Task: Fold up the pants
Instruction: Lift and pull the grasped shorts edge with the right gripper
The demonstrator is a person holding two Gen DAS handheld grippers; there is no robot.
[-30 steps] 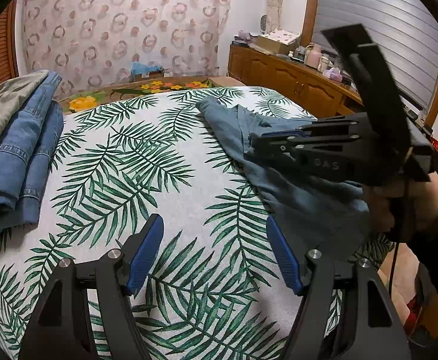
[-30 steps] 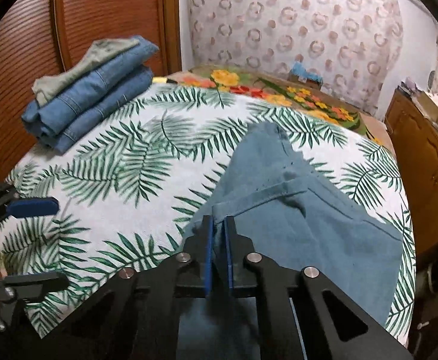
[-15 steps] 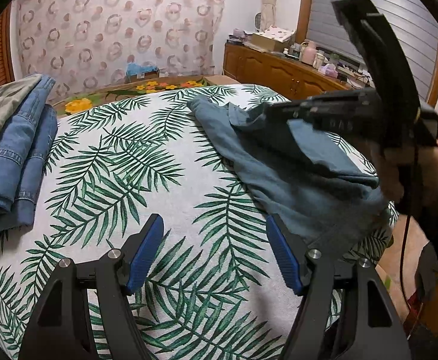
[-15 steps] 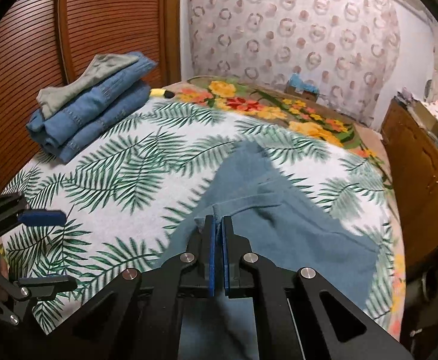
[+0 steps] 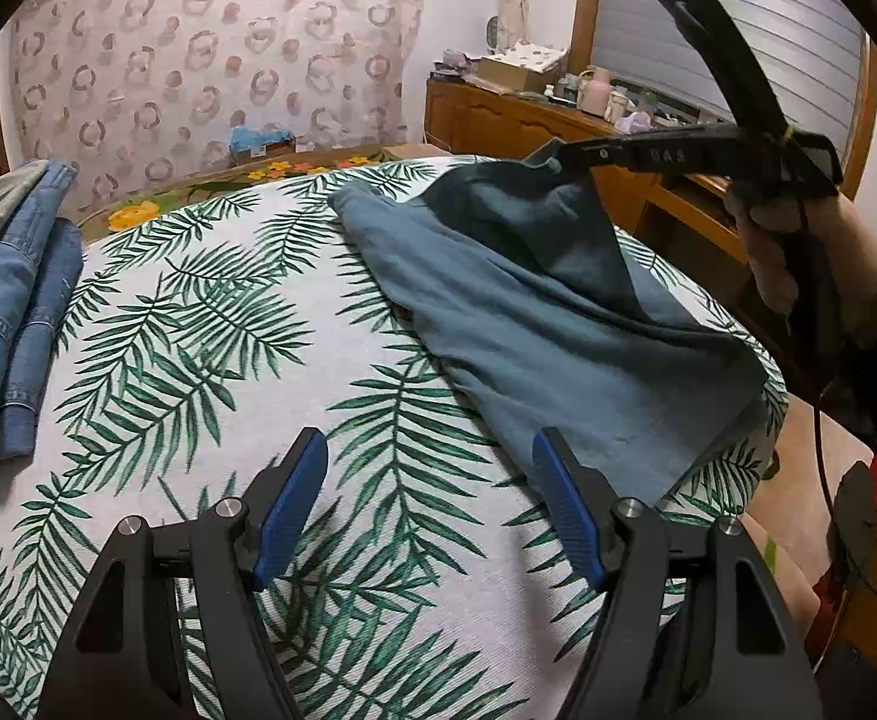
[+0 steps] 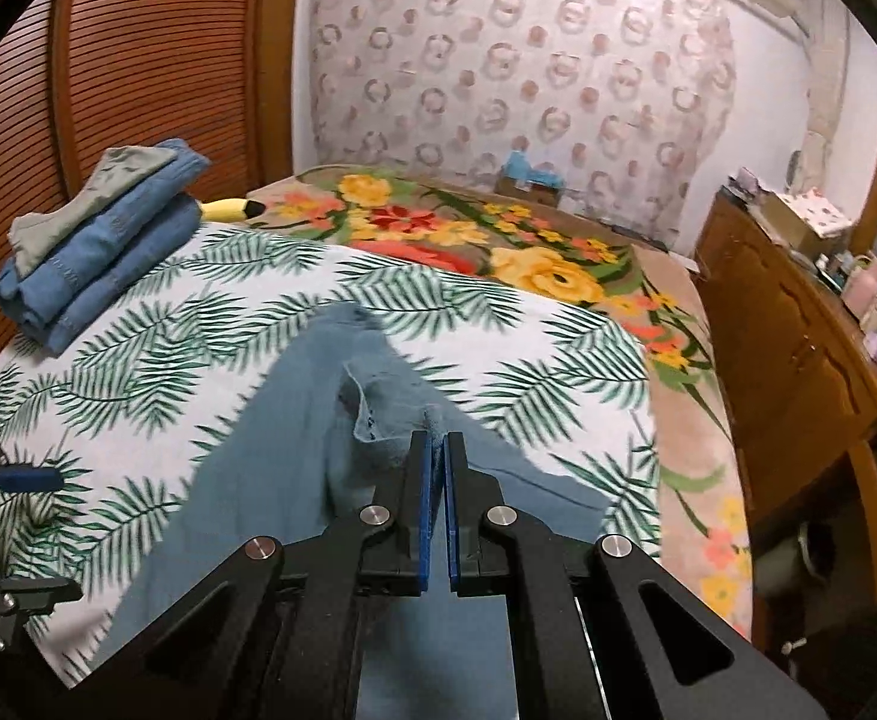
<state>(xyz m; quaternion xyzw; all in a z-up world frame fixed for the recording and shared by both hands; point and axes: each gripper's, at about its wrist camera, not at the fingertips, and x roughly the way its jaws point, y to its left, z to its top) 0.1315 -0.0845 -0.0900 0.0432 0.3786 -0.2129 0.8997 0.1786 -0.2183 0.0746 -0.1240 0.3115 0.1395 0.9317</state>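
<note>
Teal-blue pants lie on the right half of a palm-leaf bedspread. My right gripper is shut on a corner of the pants and holds that corner raised, so the cloth hangs from it in a tent. In the left wrist view that gripper reaches in from the right, held by a hand. My left gripper hovers open above the bedspread, just left of the pants' near edge, with nothing between its blue pads.
A stack of folded jeans with a grey-green garment on top sits at the bed's left edge. A floral cover lies beyond the bedspread. A wooden sideboard with clutter runs along the right; a louvred wooden door stands behind the stack.
My right gripper has risen and swung further over the bed with the pants' corner, pulling the cloth up higher. The left gripper has drifted slightly and stayed open.
</note>
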